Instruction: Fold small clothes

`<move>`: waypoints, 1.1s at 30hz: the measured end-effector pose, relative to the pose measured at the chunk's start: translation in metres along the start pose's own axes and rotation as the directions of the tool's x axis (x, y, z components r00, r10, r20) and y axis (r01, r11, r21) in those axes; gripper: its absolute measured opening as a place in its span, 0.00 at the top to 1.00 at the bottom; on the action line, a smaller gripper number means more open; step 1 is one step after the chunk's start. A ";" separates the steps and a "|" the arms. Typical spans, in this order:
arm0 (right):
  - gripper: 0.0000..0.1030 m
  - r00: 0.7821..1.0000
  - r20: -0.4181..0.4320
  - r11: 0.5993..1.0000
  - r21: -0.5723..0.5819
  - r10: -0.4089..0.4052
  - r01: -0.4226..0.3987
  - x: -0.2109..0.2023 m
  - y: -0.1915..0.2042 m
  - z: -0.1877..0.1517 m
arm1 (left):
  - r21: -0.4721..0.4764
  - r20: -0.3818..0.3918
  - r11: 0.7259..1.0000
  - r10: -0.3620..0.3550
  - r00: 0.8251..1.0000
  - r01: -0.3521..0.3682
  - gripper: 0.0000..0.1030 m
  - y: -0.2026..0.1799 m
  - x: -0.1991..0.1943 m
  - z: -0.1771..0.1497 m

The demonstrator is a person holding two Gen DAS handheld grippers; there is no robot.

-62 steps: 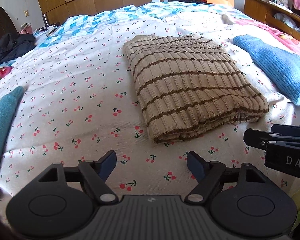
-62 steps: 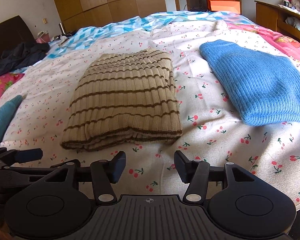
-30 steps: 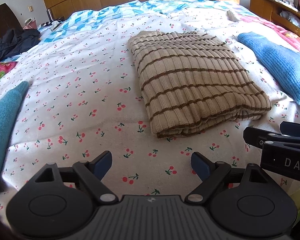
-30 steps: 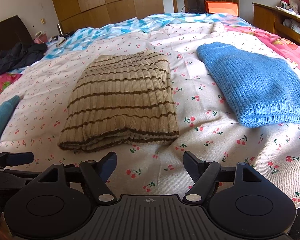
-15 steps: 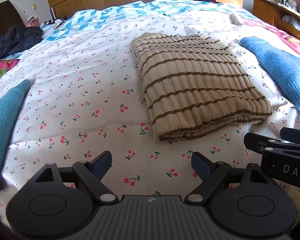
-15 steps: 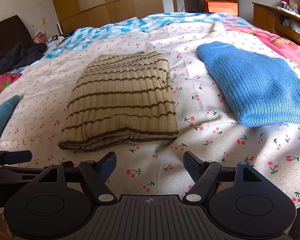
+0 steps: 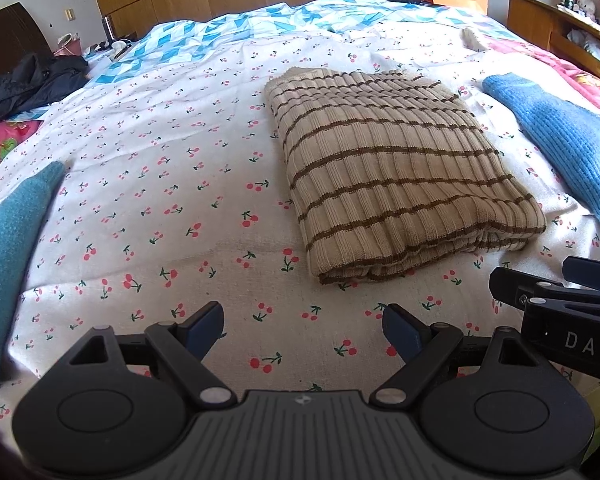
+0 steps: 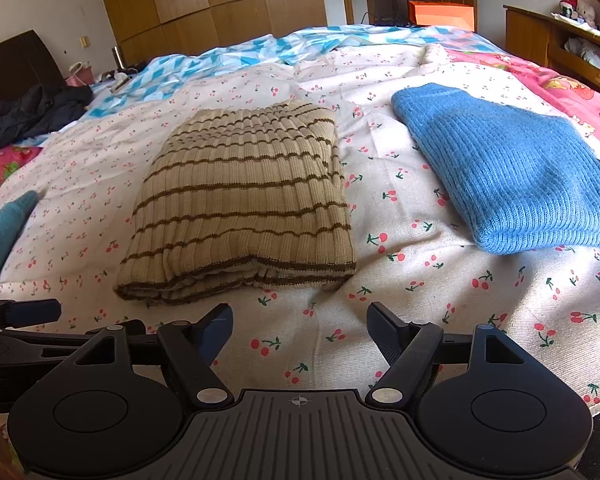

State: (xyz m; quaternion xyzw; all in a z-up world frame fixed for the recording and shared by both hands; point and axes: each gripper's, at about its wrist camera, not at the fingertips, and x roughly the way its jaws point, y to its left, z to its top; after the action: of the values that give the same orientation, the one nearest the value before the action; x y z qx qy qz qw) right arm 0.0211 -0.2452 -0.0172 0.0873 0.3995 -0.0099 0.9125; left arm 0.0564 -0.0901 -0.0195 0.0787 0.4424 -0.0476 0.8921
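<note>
A beige sweater with brown stripes point(image 7: 392, 168) lies folded on the cherry-print bed sheet point(image 7: 160, 208); it also shows in the right wrist view point(image 8: 240, 208). My left gripper point(image 7: 303, 330) is open and empty, held above the sheet just short of the sweater's near edge. My right gripper point(image 8: 300, 330) is open and empty, also short of the near edge. The right gripper's body shows at the right of the left wrist view point(image 7: 556, 304). The left gripper's body shows at the left of the right wrist view point(image 8: 20, 320).
A folded blue knit sweater point(image 8: 508, 168) lies to the right of the striped one. A teal garment point(image 7: 8, 240) lies at the left edge. Dark clothes point(image 7: 28, 80) sit far left. A wooden wardrobe point(image 8: 220, 4) and a wooden shelf point(image 8: 560, 40) stand behind the bed.
Both grippers have opened wider and drawn back slightly from the striped sweater. The sweater has not moved.
</note>
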 end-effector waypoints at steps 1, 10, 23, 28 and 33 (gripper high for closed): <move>0.27 1.000 0.000 1.000 -0.001 -0.001 0.001 0.000 0.000 0.000 | 0.000 0.001 1.000 0.001 1.000 -0.001 0.11 0.000 0.000 0.000; 0.27 1.000 -0.001 1.000 -0.012 -0.013 0.013 0.000 0.003 0.000 | -0.013 0.009 1.000 0.000 1.000 0.000 0.11 0.002 -0.001 0.000; 0.27 0.998 -0.008 0.997 -0.048 -0.058 0.057 -0.001 0.011 -0.001 | -0.048 0.013 0.999 -0.019 1.000 0.020 0.11 0.008 -0.004 0.000; 0.27 0.997 -0.002 0.995 -0.067 -0.074 0.073 -0.003 0.014 -0.002 | -0.046 0.011 0.999 -0.009 1.000 0.010 0.12 0.007 -0.003 -0.002; 0.27 0.998 -0.003 0.995 -0.066 -0.070 0.070 -0.002 0.014 -0.003 | -0.042 0.012 0.999 -0.003 1.000 0.004 0.12 0.007 -0.004 -0.003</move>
State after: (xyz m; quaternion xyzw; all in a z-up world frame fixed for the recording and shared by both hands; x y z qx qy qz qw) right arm 0.0187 -0.2308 -0.0152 0.0430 0.4047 -0.0285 0.9130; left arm 0.0524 -0.0825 -0.0172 0.0591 0.4381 -0.0405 0.8961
